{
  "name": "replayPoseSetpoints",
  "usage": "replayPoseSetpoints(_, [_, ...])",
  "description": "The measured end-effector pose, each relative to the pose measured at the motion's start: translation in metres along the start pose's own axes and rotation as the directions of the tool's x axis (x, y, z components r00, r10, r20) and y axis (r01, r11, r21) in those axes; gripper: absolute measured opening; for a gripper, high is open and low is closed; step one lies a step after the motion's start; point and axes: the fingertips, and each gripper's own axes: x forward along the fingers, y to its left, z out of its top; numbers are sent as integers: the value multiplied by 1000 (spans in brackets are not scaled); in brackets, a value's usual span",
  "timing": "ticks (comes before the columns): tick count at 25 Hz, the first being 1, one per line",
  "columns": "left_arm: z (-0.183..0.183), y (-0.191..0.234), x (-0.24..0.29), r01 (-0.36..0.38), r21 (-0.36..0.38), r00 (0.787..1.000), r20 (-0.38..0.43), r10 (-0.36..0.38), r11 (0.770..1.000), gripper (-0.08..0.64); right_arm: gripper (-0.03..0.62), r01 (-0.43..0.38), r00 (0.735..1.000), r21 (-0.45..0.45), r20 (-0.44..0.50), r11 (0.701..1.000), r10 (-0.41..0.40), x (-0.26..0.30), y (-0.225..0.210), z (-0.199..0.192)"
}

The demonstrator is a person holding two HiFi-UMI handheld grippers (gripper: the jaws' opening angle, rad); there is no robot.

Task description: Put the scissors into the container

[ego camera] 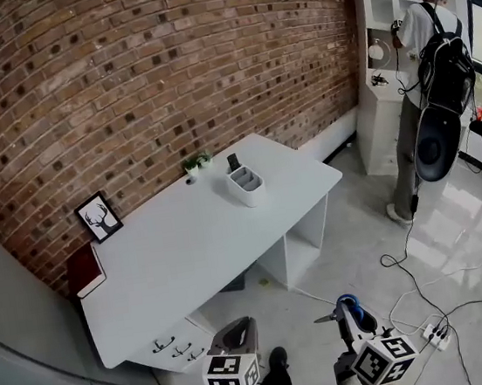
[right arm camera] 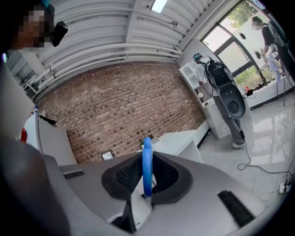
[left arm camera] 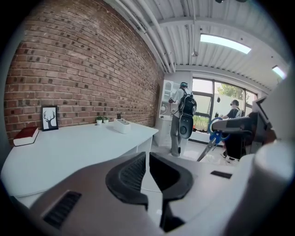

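Observation:
My right gripper [ego camera: 347,317] is shut on blue-handled scissors [ego camera: 339,311], held low over the floor in front of the desk, blades pointing left. In the right gripper view the blue handle loop [right arm camera: 146,166] stands upright, pinched between the jaws. The left gripper view shows the same scissors [left arm camera: 215,136] off to its right. My left gripper [ego camera: 238,333] is shut with nothing in it, beside the right one. The white container [ego camera: 245,185] stands on the far right part of the white desk [ego camera: 188,256], well away from both grippers.
A framed deer picture [ego camera: 99,218], a dark red book [ego camera: 85,269] and small potted plants [ego camera: 195,161] sit along the desk's back edge by the brick wall. A person with a backpack [ego camera: 428,74] stands at a white shelf on the right. Cables and a power strip [ego camera: 435,331] lie on the floor.

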Motion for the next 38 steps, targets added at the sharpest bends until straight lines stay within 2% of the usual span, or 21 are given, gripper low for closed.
replayPoseSetpoints(10, [56,68,102,12,-30,999,38,-11,999,28,51,-4,1000,-24,-13,1000,3,123,-10,30])
replayPoseSetpoints(18, [91,116,160,25,-38,999,29,-24,999,28,51,10,1000,-17,-17,1000,-10,203,-8,50])
replayPoseSetpoints(25, [109,146,196,39,-38,999,27,-38,999,28,51,23,1000,-17,9,1000,-23,248,-7,63])
replayPoseSetpoints(31, [116,153,221,56,-56,998,23,-55,997,28,51,30,1000,0,-4,1000,-30,270,-14,68])
replayPoseSetpoints(38, [121,165,244,31,-70,999,10,-31,997,28,51,12,1000,1,-13,1000,-11,308,-21,78])
